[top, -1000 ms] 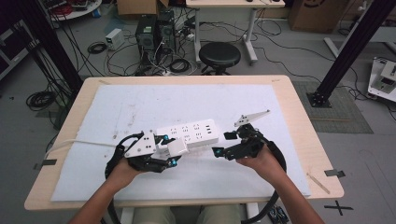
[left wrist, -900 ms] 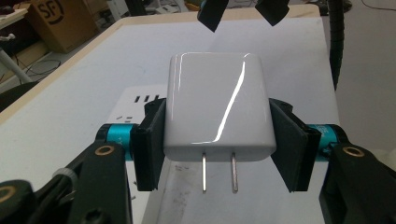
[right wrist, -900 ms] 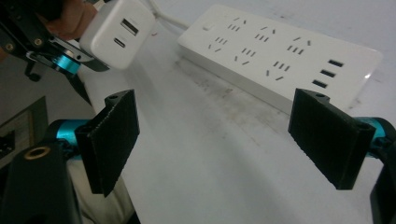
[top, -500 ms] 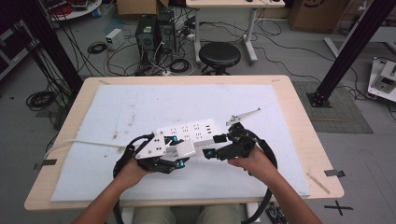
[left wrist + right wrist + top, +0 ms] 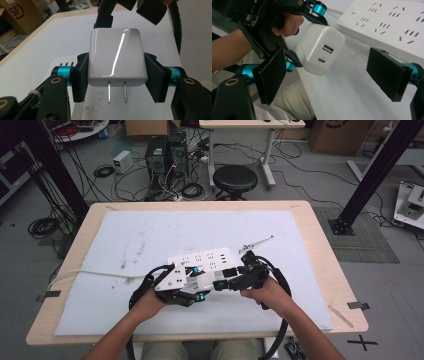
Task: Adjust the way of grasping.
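Broadly, one table [image 5: 320,245] carries one white mat [image 5: 150,235], and on the mat lies one white power strip [image 5: 210,262], a little right of the middle and nearer the near edge. No container is on the table; the nearest thing to one is the strip, whose many slot pairs all stand bare in the right gripper view. One white cord [image 5: 95,272] runs from it toward the left edge. Beyond the strip, to the right, lies one thin metal bar [image 5: 256,244].

Two grippers meet just near of the strip. The left gripper [image 5: 116,75] is clamped on one white charger [image 5: 116,57], a pad on each side, with its two prongs [image 5: 117,92] pointing back toward the hand. That charger hangs above the mat at the strip's near edge, its face with two ports turned toward the right gripper [image 5: 332,75]. The right gripper's jaws stand wide apart and hold nothing, with the charger just ahead of them.
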